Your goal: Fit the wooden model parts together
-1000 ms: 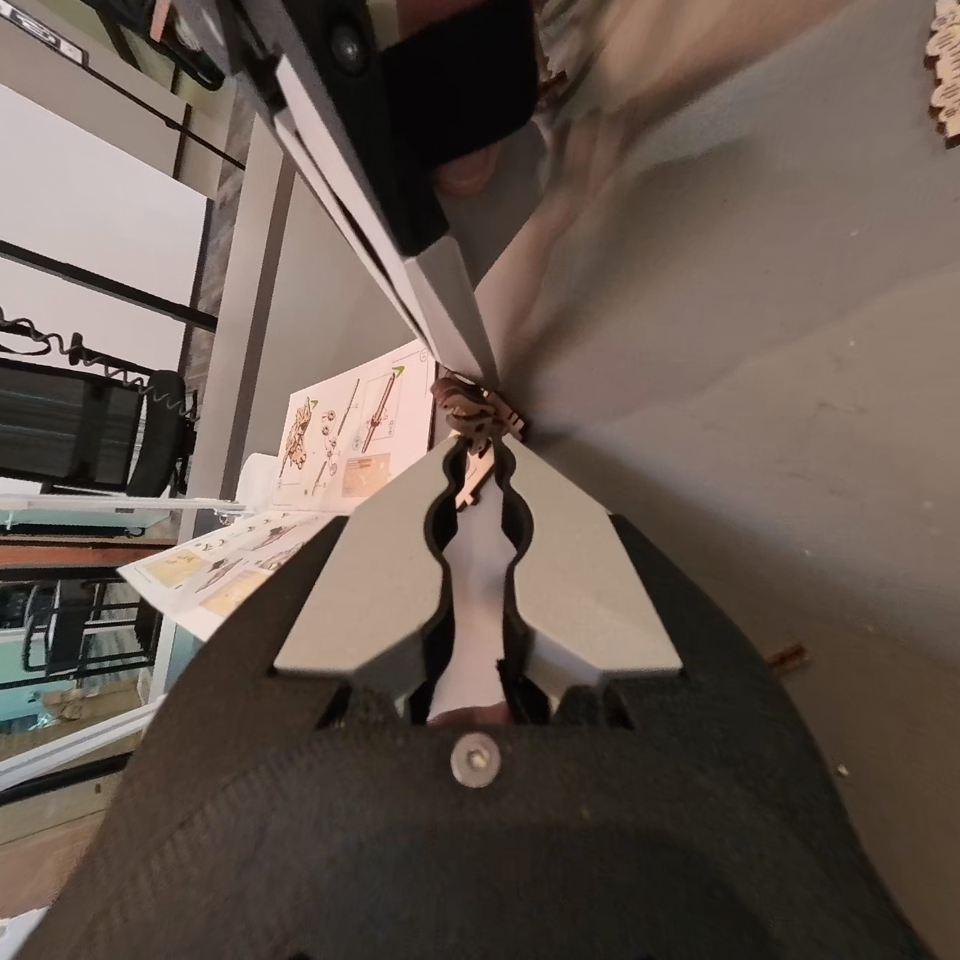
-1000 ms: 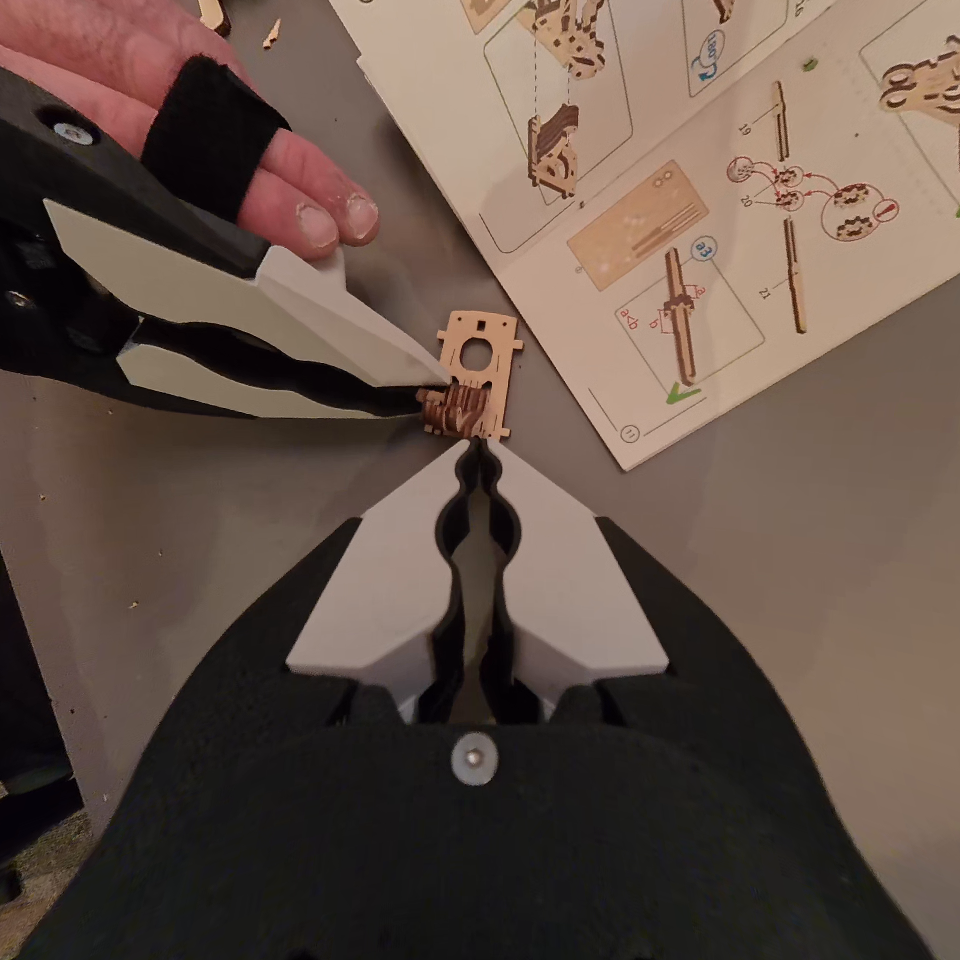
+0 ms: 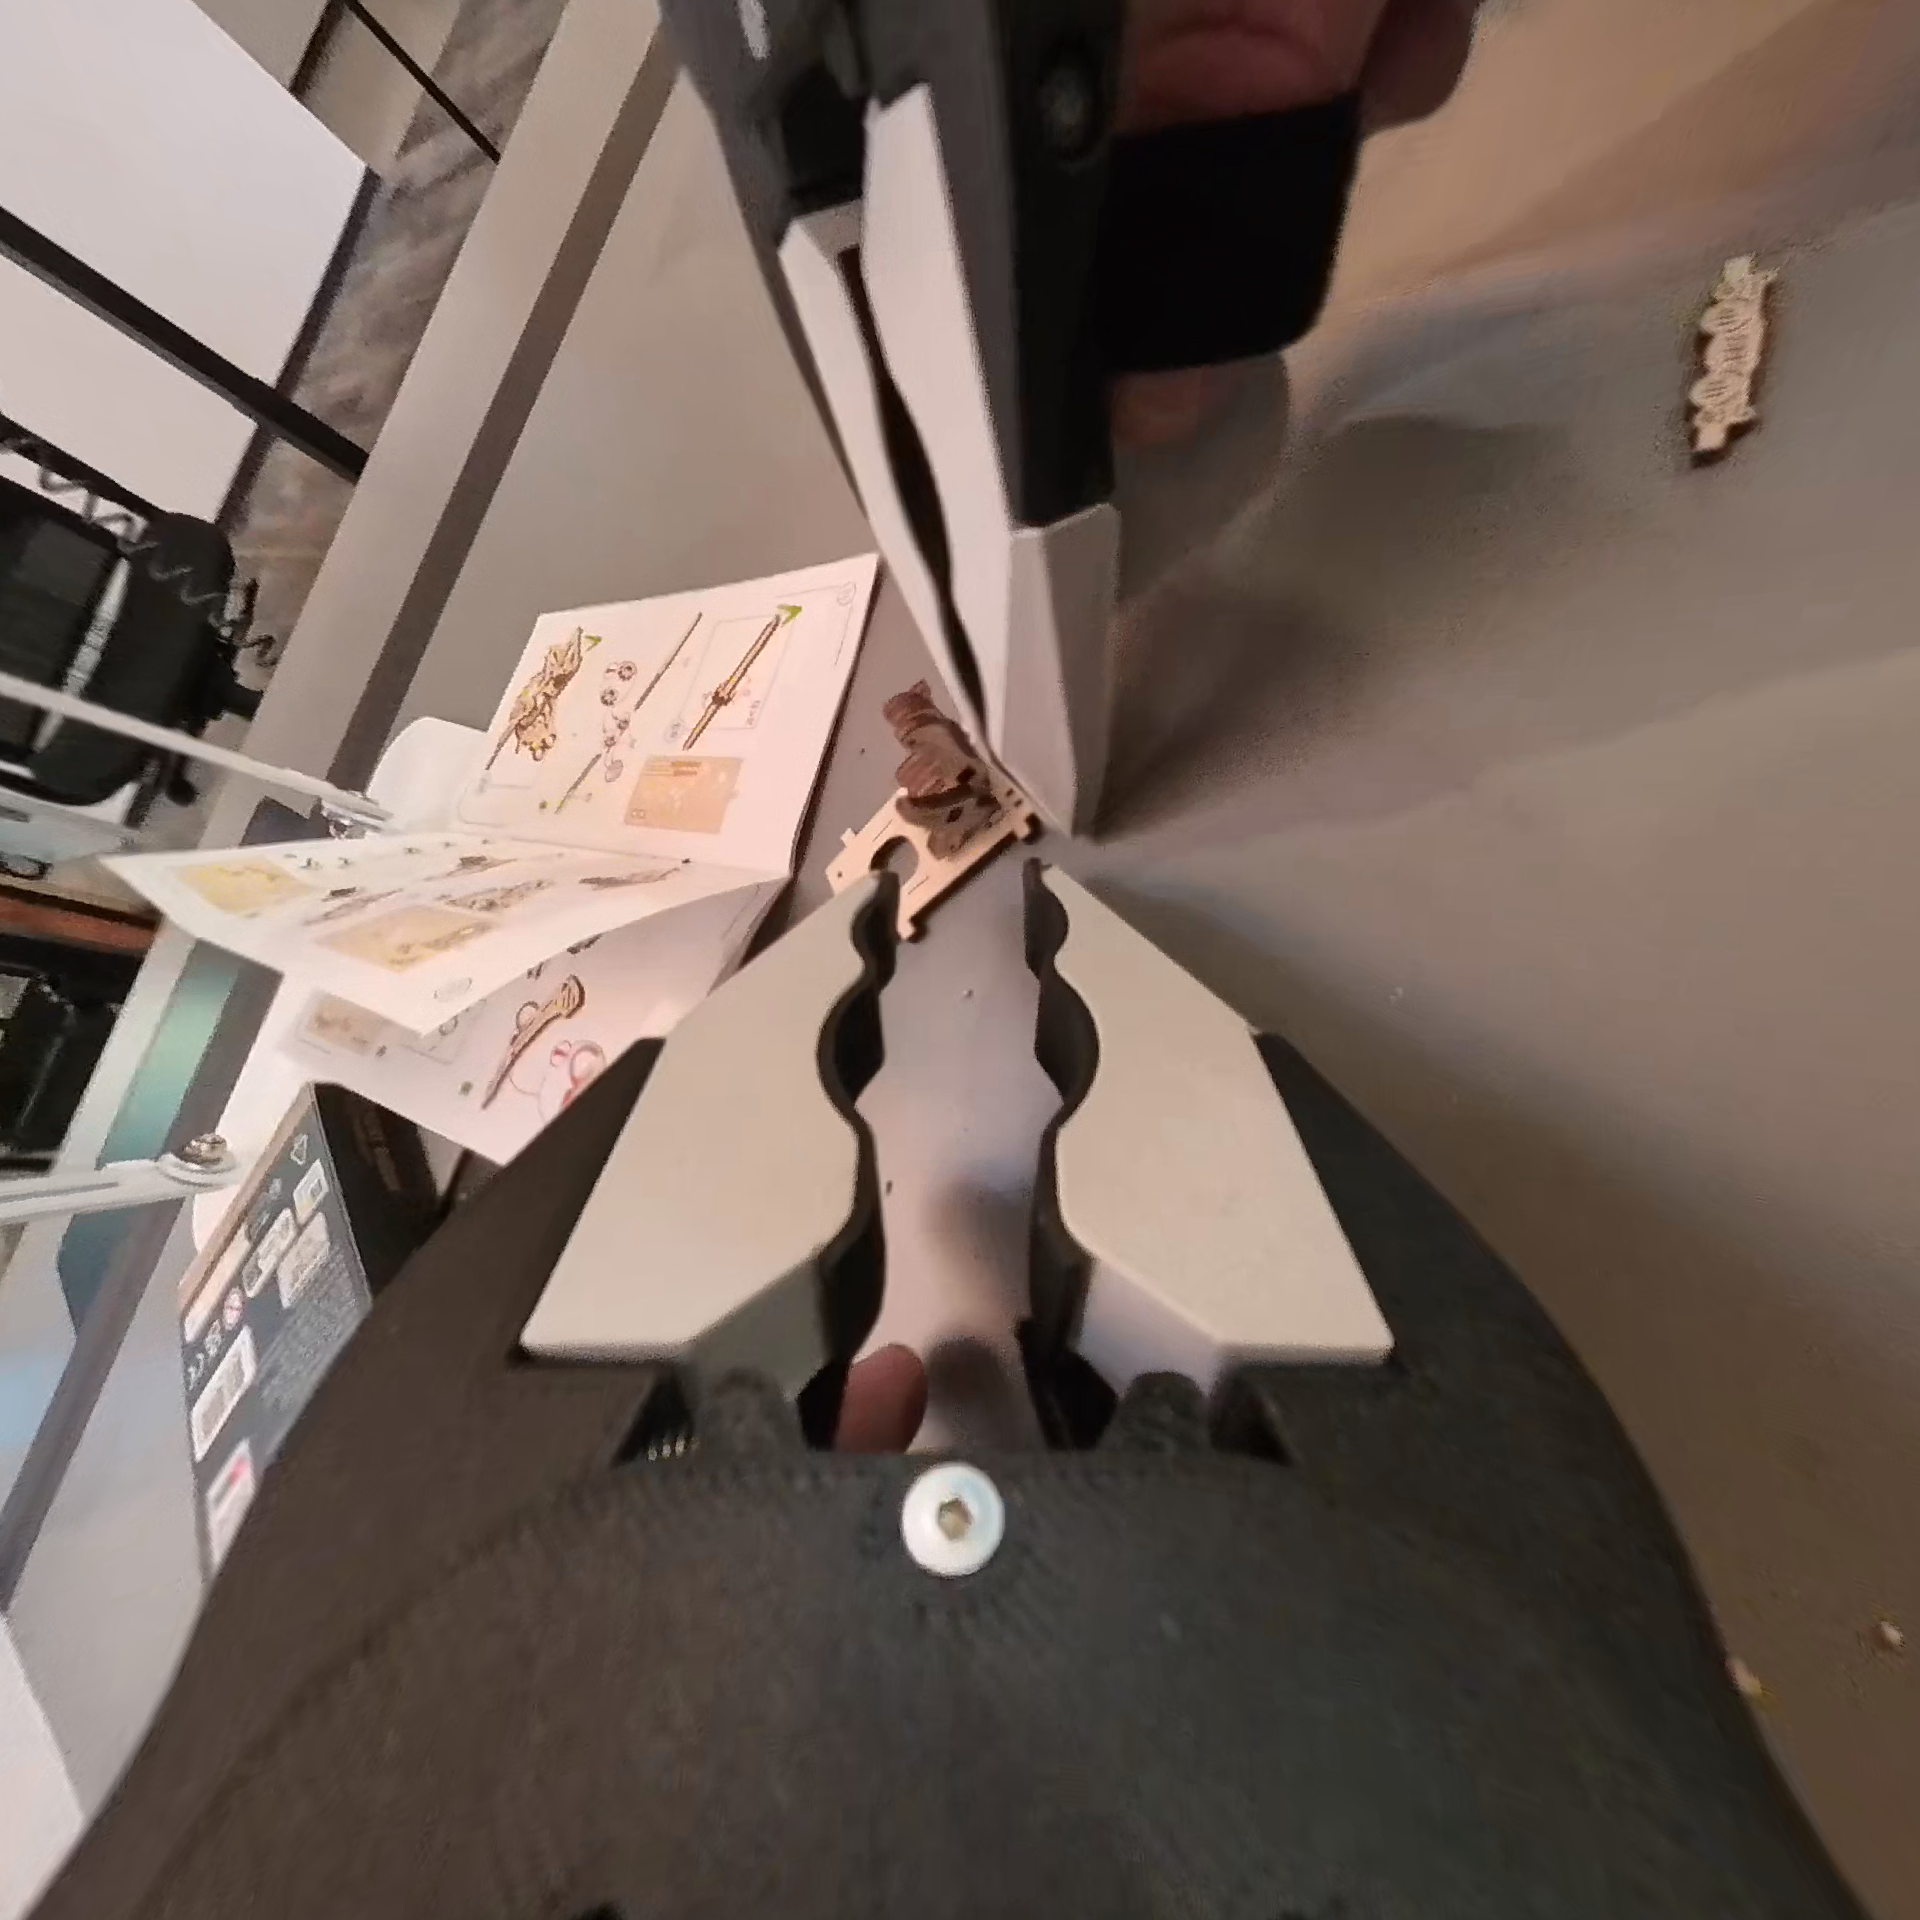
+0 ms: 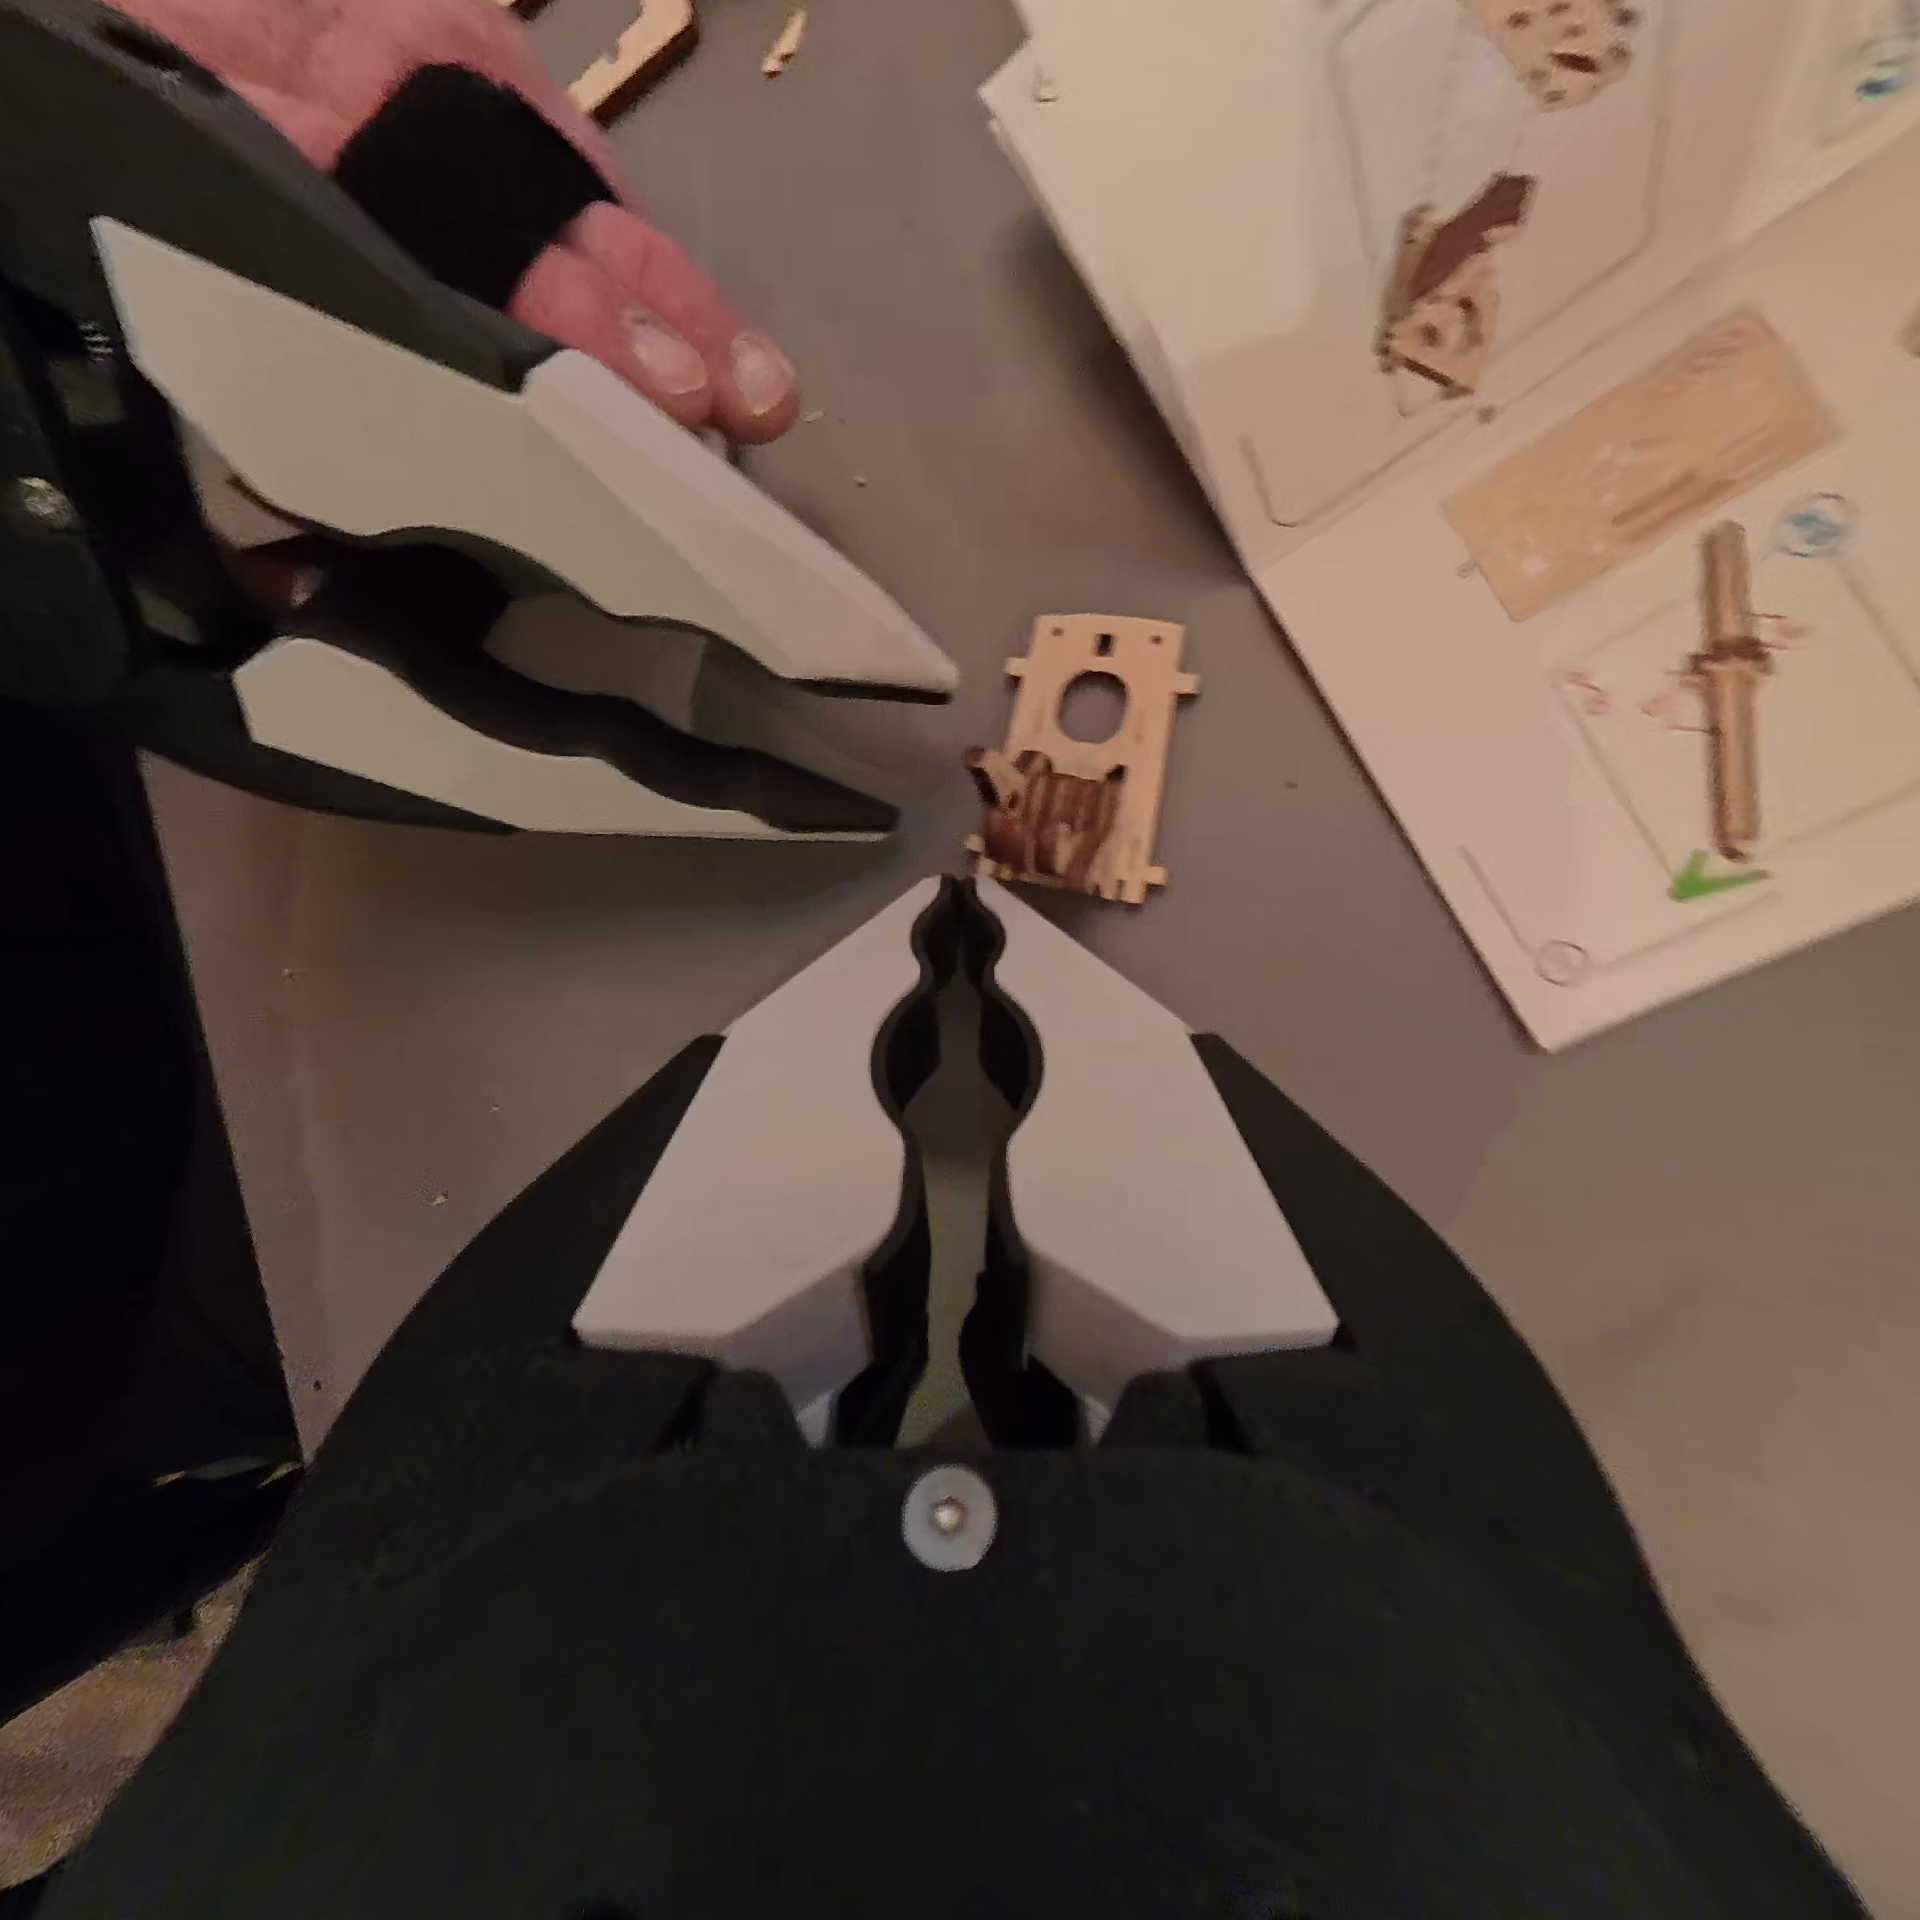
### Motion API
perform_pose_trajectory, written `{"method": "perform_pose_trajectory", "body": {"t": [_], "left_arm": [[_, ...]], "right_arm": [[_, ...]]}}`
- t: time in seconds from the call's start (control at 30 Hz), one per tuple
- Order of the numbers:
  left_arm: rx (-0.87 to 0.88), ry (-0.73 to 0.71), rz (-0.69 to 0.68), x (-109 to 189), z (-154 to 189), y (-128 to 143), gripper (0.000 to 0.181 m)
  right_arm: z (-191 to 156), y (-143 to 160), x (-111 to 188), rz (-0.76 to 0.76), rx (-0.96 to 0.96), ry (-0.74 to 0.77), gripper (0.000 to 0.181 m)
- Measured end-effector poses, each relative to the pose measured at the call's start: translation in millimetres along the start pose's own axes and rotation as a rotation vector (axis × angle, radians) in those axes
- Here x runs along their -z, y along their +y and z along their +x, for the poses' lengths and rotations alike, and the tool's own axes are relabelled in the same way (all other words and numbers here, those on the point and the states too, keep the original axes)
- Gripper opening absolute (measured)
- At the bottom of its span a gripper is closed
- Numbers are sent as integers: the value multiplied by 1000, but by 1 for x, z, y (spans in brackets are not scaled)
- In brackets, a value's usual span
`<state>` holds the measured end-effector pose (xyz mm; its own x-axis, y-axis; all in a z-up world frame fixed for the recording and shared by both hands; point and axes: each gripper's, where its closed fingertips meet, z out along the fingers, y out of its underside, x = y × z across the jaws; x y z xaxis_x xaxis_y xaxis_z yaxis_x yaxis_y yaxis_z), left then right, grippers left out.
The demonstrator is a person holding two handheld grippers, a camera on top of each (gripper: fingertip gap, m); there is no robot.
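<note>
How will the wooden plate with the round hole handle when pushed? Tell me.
The wooden plate looks thin and stiff, probably light. Its small edge tabs could snap under hard pinching. Flat on the table, it should slide.

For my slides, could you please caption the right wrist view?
Shut right gripper beside the wooden plate assembly lying on the grey table, left gripper open nearby.

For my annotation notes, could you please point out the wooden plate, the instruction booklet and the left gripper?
wooden plate (image 4: 1103, 681): right wrist view, pale face beside its round hole.
instruction booklet (image 4: 1351, 561): right wrist view, white page area.
left gripper (image 4: 925, 753): right wrist view, between its parted fingertips.
</note>
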<state>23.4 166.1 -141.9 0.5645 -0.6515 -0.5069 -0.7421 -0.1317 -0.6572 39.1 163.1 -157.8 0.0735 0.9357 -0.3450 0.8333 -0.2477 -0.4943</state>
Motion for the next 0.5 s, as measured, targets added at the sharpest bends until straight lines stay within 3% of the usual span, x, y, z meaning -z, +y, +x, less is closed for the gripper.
{"method": "perform_pose_trajectory", "body": {"t": [0.13,0.3,0.5], "left_arm": [[53,1,-20,0,-6,5,28],[77,16,-16,-4,2,-4,28],[120,34,-32,-8,4,-7,30]], "right_arm": [[-11,1,1,4,18,-48,0],[30,3,34,62,-11,105,14],[38,-3,18,23,141,187,16]]}}
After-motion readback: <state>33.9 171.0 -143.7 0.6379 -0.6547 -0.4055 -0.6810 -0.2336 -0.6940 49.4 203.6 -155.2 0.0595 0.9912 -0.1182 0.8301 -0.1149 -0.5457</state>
